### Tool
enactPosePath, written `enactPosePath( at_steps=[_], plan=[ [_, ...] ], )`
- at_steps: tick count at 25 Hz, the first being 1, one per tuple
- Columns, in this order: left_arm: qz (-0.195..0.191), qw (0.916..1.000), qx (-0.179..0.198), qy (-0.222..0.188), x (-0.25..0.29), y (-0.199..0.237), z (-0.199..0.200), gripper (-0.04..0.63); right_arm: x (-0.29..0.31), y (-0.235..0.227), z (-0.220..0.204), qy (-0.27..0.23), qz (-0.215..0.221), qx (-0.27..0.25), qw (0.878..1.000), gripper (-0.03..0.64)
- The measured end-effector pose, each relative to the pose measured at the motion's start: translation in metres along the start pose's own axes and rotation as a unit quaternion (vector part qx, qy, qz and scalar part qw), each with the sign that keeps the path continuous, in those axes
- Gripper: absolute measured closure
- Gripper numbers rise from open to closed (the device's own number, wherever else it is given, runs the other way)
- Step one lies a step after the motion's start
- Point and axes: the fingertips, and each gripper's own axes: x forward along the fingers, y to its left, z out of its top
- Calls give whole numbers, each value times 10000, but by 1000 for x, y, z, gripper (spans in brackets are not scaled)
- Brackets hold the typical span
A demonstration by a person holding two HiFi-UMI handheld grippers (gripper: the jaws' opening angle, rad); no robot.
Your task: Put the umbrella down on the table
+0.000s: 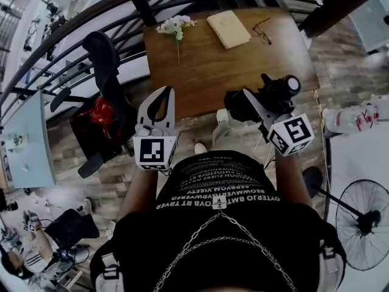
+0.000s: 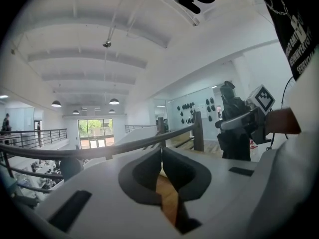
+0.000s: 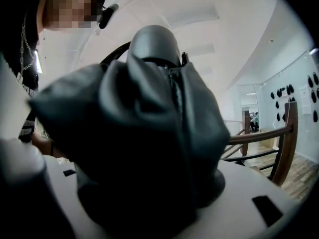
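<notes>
While the folded black umbrella (image 1: 281, 89) hangs clamped in the right gripper (image 1: 258, 102) above the near edge of the wooden table (image 1: 206, 72), the set-down is not yet done. The left gripper (image 1: 163, 99) (jaws together, empty) hovers alongside. Next, probably: lower it onto bare wood short of the notebook (image 1: 228, 29), then release.

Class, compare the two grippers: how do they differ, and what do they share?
The right gripper grips the folded black umbrella; the left gripper holds nothing. The right gripper's jaws stand apart around it; the left gripper's jaws meet at their tips. Both carry marker cubes.
</notes>
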Motion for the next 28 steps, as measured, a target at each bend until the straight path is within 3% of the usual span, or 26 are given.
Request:
enactPosePath(
  at_steps=[10,18,28],
  plan=[
    [309,9995,-10,89,52,12,13,565,54,-28,-1,222,641,61,9977,333],
    [428,9987,-135,246,92,23,1,565,96,-52,-14,489,930,98,9944,333],
    [523,9975,-167,450,137,36,-22,565,138,-73,-70,1017,1115,355,9879,333]
  ],
)
